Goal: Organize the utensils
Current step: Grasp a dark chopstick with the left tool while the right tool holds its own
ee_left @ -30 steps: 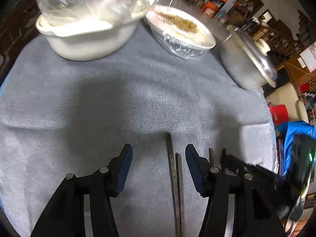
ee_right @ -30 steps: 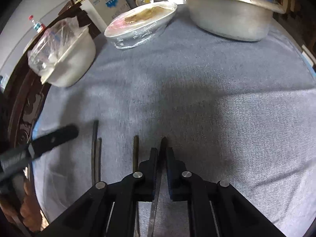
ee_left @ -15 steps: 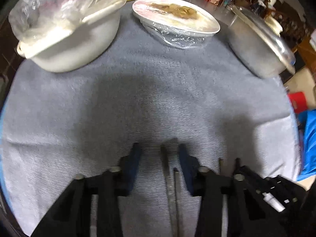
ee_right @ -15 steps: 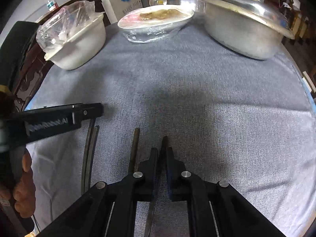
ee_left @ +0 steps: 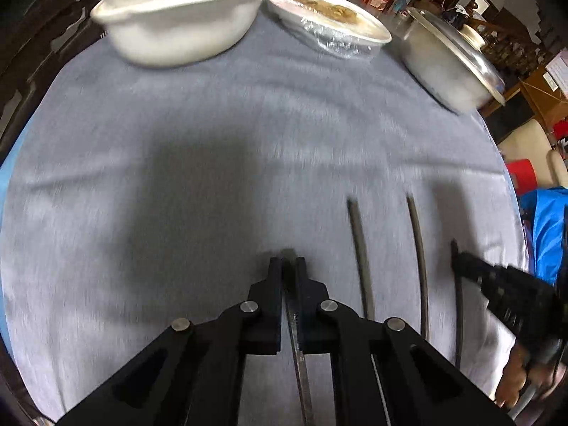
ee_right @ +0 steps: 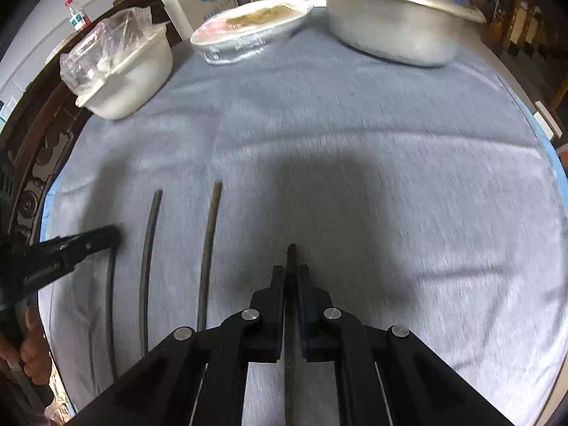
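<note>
Several dark chopsticks lie lengthwise on the grey cloth (ee_left: 177,177). My left gripper (ee_left: 289,266) is shut on one chopstick (ee_left: 296,351), whose tip pokes out past the fingertips. Two loose chopsticks (ee_left: 360,255) (ee_left: 419,259) lie to its right. My right gripper (ee_right: 291,273) is shut on another chopstick (ee_right: 291,319); it also shows in the left wrist view (ee_left: 458,259) at the right. In the right wrist view two loose chopsticks (ee_right: 209,248) (ee_right: 147,259) lie to the left, with the left gripper (ee_right: 110,234) beyond them.
At the far side of the cloth stand a white bowl with a plastic bag (ee_left: 181,25), a film-wrapped dish of food (ee_left: 330,25) and a lidded metal pot (ee_left: 451,60). The table's dark carved edge (ee_right: 32,163) runs along the left.
My left gripper has shut on a chopstick and moved it left, away from its neighbour. My right gripper keeps its chopstick and has shifted right, away from the loose ones.
</note>
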The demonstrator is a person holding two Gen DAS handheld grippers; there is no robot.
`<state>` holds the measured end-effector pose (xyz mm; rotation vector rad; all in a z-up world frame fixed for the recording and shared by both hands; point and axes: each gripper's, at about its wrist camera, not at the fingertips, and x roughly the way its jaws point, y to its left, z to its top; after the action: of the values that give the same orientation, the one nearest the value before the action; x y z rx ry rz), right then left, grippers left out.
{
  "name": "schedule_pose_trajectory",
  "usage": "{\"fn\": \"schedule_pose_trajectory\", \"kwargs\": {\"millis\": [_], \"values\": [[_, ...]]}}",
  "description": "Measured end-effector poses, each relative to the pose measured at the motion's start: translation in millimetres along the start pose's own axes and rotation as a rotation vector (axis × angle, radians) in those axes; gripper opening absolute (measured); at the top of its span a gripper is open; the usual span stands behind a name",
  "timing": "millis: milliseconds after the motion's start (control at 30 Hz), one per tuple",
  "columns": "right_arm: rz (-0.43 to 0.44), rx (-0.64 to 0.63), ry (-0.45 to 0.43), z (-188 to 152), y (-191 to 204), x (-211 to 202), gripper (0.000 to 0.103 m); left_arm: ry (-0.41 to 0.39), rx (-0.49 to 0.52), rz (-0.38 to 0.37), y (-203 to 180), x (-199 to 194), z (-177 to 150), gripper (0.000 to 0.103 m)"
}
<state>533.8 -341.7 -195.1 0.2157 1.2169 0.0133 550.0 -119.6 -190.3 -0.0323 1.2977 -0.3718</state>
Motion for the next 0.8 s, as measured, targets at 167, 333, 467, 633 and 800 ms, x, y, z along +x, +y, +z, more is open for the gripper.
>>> {"fn": "schedule_pose_trajectory", "kwargs": {"millis": [167,333,467,633,800], "values": [[-0.009,0.013,0.022,-17,-5,-6,0.007,0.006,0.006,-0.009,0,-11,-31,0.006],[-0.012,0.032,0.036,-22,-9,-9,0.007,0.024,-0.033,-0.015,10,-16,-39,0.006],[0.005,0.039,0.065,-23,-17,-15,0.01,0.07,-0.069,-0.06,19,-22,-48,0.017],[0.004,0.031,0.041,-25,-27,-33,0.019,0.056,-0.054,-0.055,17,-35,-54,0.021],[-0.008,0.0,0.083,-30,-21,-26,0.021,0.085,-0.047,-0.008,8,-22,-56,0.022]]}}
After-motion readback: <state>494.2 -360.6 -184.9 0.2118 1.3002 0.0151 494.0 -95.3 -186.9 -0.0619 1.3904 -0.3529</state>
